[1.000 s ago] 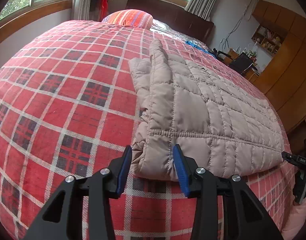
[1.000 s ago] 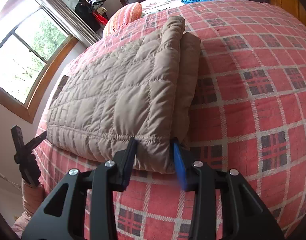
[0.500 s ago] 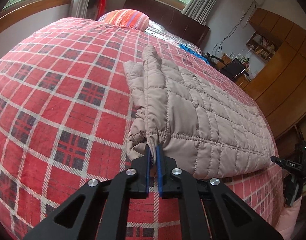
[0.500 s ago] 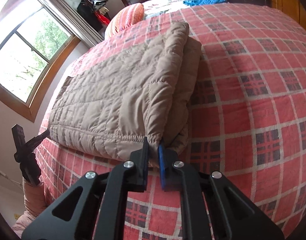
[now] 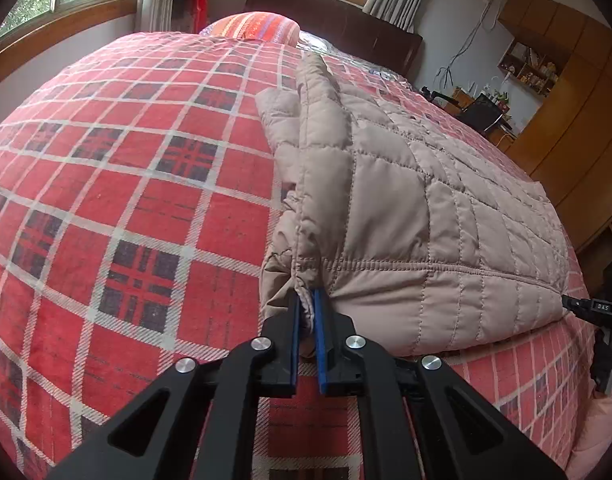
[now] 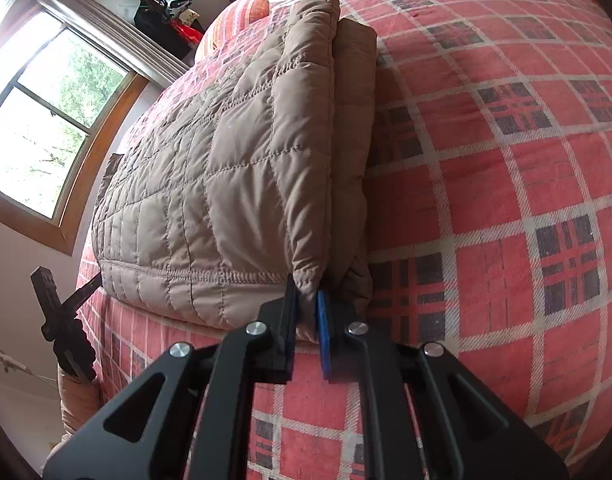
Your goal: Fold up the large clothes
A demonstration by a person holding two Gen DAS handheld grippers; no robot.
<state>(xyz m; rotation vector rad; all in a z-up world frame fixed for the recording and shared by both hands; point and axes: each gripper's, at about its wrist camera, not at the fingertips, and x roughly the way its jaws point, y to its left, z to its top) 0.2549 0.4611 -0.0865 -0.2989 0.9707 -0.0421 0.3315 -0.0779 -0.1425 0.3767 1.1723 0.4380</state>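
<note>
Quilted beige jacket, folded, lying on the plaid bed: soft, puffy, likely light and slippery-shelled (judged from its sheen), best held by its stitched hem corners, where left tool and right tool each clench one at 12 o'clock.
</note>
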